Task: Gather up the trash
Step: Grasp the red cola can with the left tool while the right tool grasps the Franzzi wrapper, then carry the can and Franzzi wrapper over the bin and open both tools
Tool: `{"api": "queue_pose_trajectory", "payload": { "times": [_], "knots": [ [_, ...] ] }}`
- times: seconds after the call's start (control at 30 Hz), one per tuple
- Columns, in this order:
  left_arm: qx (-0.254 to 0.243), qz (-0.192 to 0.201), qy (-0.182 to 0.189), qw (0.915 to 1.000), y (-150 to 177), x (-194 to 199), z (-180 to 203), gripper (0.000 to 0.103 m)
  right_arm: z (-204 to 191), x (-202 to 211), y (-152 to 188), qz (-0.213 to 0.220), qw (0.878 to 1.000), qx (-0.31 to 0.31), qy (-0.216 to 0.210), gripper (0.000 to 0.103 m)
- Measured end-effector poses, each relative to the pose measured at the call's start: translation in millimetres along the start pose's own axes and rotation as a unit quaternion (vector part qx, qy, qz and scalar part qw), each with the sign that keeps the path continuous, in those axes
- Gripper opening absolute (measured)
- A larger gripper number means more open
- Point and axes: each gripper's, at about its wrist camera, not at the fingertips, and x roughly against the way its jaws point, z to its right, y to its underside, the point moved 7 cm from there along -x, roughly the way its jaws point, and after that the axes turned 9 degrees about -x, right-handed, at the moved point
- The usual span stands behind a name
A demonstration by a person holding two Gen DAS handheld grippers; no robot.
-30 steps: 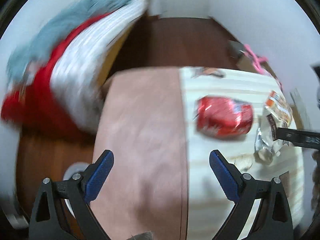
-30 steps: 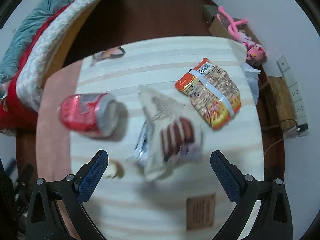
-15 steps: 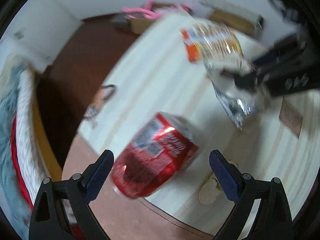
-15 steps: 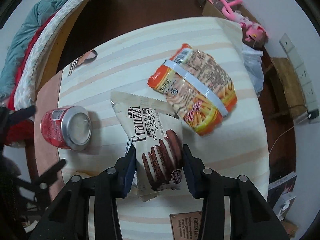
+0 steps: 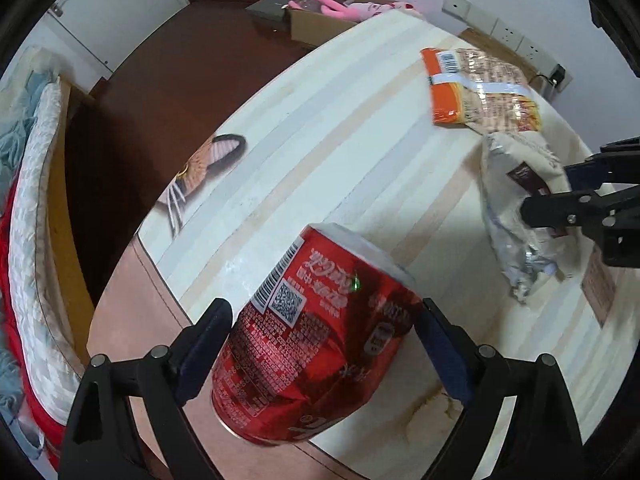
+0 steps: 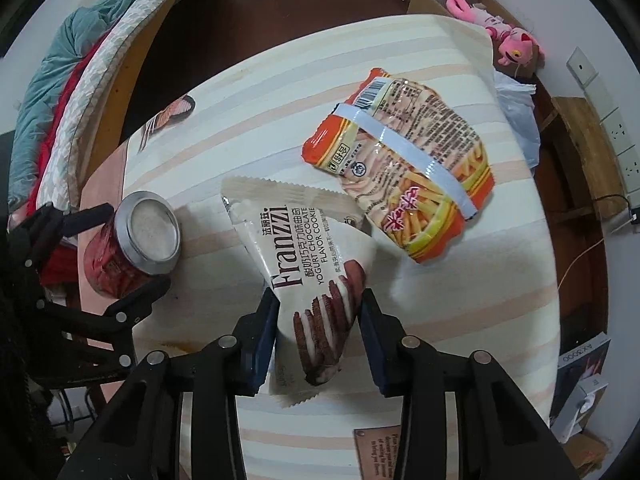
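at the bottom of the left wrist view, the left hand-held gripper (image 5: 324,344) clasps a dented red aluminium soda can (image 5: 316,356) lying on its side at the near edge of the striped cream bench (image 5: 340,128). low in the right wrist view, the right hand-held gripper (image 6: 318,334) pinches a white franzzi cookie wrapper (image 6: 308,264). further up, right of centre, an orange crinkly snack bag (image 6: 404,176) lies flat on the bench.

Bare striped tabletop (image 6: 256,92) beyond can (image 6: 132,240), cookie wrapper (image 6: 308,264) and orange snack bag (image 6: 404,176).
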Motion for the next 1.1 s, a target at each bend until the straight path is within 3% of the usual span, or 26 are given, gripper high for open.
{"api": "queue_pose_trajectory", "payload": {
  "times": [0.13,0.23,0.37,0.63,0.83,0.93,1.1],
  "knots": [
    [0.025,0.011,-0.001,0.9996,3,2,-3,0.092,0,-5,0,0.002,1.000,-0.004,0.000,0.042],
    [0.027,0.019,-0.013,0.9994,10,10,3,0.091,-4,-2,4,0.012,1.000,0.007,-0.002,0.028],
    [0.057,0.035,-0.034,0.9972,25,26,1,0.089,-13,10,9,0.030,0.999,0.021,-0.010,0.023],
    [0.161,0.106,-0.083,0.9778,70,76,-17,0.086,-44,47,30,0.063,0.996,0.048,-0.037,0.020],
    [0.245,0.159,-0.103,0.9509,114,132,-29,0.084,-79,82,57,0.082,0.992,0.069,-0.067,0.020],
    [0.295,0.184,-0.107,0.9315,140,160,-40,0.082,-101,96,77,0.086,0.989,0.083,-0.085,0.020],
    [0.381,0.215,-0.115,0.8918,212,215,-61,0.081,-155,104,125,0.075,0.983,0.121,-0.118,0.020]
  ]
}}
